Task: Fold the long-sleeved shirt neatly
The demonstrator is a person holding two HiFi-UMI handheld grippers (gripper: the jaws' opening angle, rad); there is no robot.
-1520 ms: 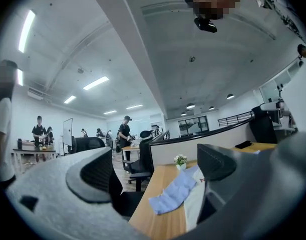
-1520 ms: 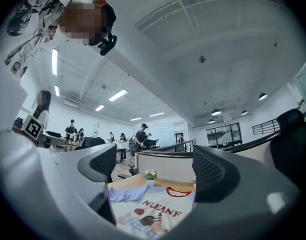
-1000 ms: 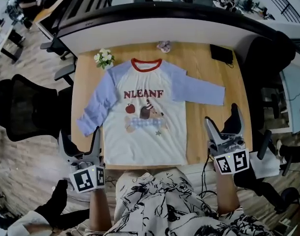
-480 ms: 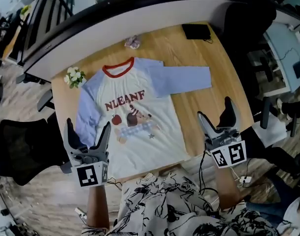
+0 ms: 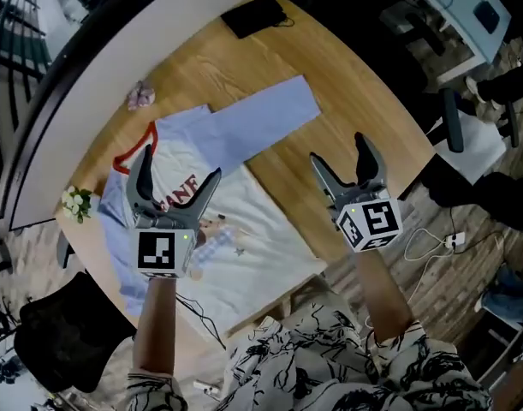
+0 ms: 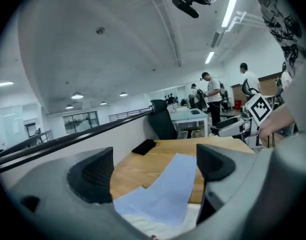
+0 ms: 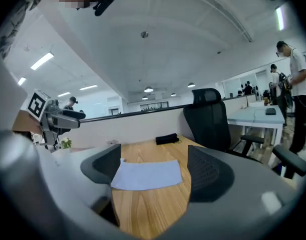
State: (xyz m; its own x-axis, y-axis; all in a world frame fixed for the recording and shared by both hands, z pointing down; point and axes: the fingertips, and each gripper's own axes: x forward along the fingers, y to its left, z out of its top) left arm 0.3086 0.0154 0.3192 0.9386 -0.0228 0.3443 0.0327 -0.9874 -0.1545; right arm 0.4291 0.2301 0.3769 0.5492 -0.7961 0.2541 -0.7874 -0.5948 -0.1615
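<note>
The long-sleeved shirt (image 5: 244,229) lies flat on the wooden table (image 5: 364,101), with a white body, light blue sleeves and a red collar. Its right sleeve (image 5: 261,122) stretches straight out toward the far side. My left gripper (image 5: 177,168) hovers open over the chest print and hides part of it. My right gripper (image 5: 340,152) is over bare wood beside the shirt's body; its jaws are closing with nothing between them. In the left gripper view the blue sleeve (image 6: 163,194) lies ahead, between the jaws of the left gripper (image 6: 155,169). The right gripper view shows the sleeve's end (image 7: 145,175) ahead.
A black pouch (image 5: 254,15) lies at the table's far corner, a small pink object (image 5: 141,95) near the collar, and a flower bunch (image 5: 75,202) at the left edge. Black office chairs (image 5: 47,332) (image 7: 210,119) stand around the table. People stand in the background.
Both grippers moved forward from the table's near edge. The left one now hangs over the shirt's chest, the right one over the wood beside it. The head view swung left.
</note>
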